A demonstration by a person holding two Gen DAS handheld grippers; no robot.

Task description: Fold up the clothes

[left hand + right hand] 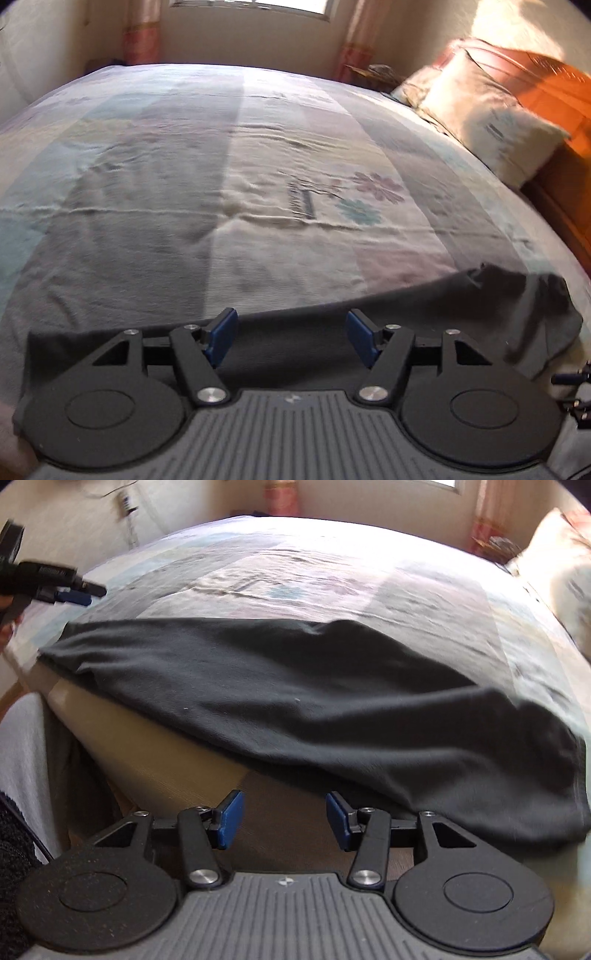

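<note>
Now | left gripper [291, 338] jaws wide, empty, over dark garment [314, 701] | right gripper [284, 819] likewise, at bed [184, 166] edge

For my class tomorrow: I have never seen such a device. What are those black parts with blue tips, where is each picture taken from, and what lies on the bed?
Each picture comes from a camera mounted on a hand-held claw, looking forward along its two blue-padded fingers. A person carries one in each hand. The left claw and right claw are both open and hold nothing. A dark grey garment lies spread along the near edge of the bed, partly hanging over it. A pillow lies at the right. In the right view, the other claw shows at upper left.
</note>
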